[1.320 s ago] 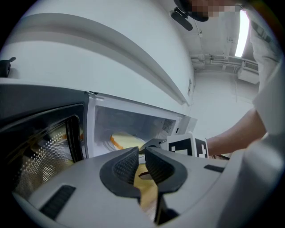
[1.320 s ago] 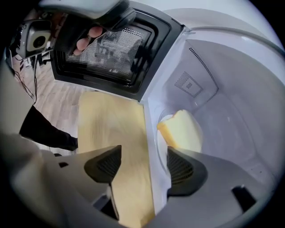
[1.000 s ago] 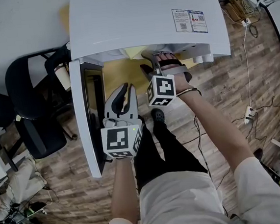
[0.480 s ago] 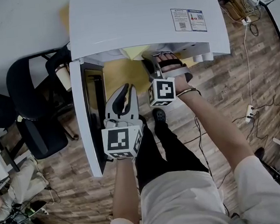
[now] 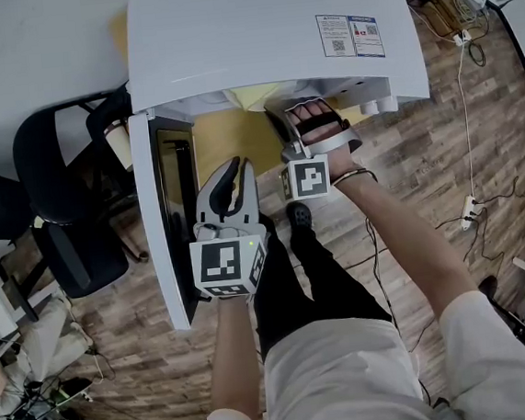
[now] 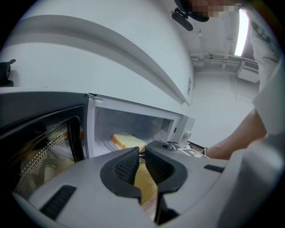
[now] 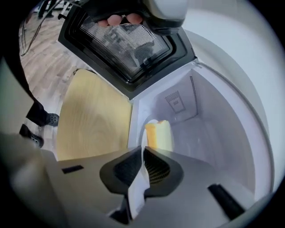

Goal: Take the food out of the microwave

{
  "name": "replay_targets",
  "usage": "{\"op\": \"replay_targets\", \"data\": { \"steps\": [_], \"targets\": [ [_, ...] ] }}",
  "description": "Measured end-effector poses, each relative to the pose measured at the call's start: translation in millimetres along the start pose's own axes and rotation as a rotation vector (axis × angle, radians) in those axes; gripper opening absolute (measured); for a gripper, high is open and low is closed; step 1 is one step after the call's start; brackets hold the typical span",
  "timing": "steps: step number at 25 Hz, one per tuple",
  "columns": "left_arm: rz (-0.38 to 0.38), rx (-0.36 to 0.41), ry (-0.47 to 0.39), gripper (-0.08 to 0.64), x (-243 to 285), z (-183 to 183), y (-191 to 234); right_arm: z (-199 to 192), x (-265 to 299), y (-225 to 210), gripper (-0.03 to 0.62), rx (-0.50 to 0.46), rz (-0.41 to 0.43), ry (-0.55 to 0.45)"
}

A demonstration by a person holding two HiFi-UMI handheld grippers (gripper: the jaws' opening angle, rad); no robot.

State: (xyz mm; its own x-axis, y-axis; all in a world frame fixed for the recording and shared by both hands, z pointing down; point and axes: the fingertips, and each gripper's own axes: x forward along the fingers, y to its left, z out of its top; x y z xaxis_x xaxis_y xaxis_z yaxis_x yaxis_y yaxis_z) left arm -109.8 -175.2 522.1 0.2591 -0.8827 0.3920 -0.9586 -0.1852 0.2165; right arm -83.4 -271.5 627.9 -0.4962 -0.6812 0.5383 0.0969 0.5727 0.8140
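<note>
The white microwave (image 5: 254,30) stands with its door (image 5: 168,232) swung open to the left. Inside, a slice of toast (image 7: 159,133) lies on a white plate (image 7: 137,189). My right gripper (image 7: 142,153) reaches into the cavity and is shut on the plate's near rim, which shows edge-on between the jaws. In the head view the right gripper (image 5: 292,111) has its tips hidden under the microwave's top. My left gripper (image 5: 238,168) hovers in front of the opening beside the door, shut with nothing in it. From the left gripper (image 6: 141,156) the toast (image 6: 127,141) shows beyond.
The microwave sits on a yellow wooden table (image 5: 238,142). A black office chair (image 5: 56,178) stands left of the door. Cables and a power strip (image 5: 470,203) lie on the wooden floor at the right. The person's legs are directly below the table edge.
The right hand has rolled, so its marker cube now faces differently, and it sits slightly deeper under the microwave's top. The left gripper has not moved.
</note>
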Motion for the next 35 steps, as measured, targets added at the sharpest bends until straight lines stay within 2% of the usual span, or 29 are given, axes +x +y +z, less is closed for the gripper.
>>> {"op": "replay_targets", "data": {
  "steps": [9, 25, 35],
  "targets": [
    [0.016, 0.007, -0.013, 0.037, -6, 6, -6, 1, -10, -20, 0.005, -0.084, -0.13, -0.013],
    [0.076, 0.019, -0.038, 0.037, -31, 12, -20, 6, -42, -26, 0.005, -0.158, -0.232, -0.084],
    [0.13, 0.005, -0.07, 0.037, -69, 26, -41, 12, -86, -26, 0.005, -0.197, -0.253, -0.145]
  ]
}}
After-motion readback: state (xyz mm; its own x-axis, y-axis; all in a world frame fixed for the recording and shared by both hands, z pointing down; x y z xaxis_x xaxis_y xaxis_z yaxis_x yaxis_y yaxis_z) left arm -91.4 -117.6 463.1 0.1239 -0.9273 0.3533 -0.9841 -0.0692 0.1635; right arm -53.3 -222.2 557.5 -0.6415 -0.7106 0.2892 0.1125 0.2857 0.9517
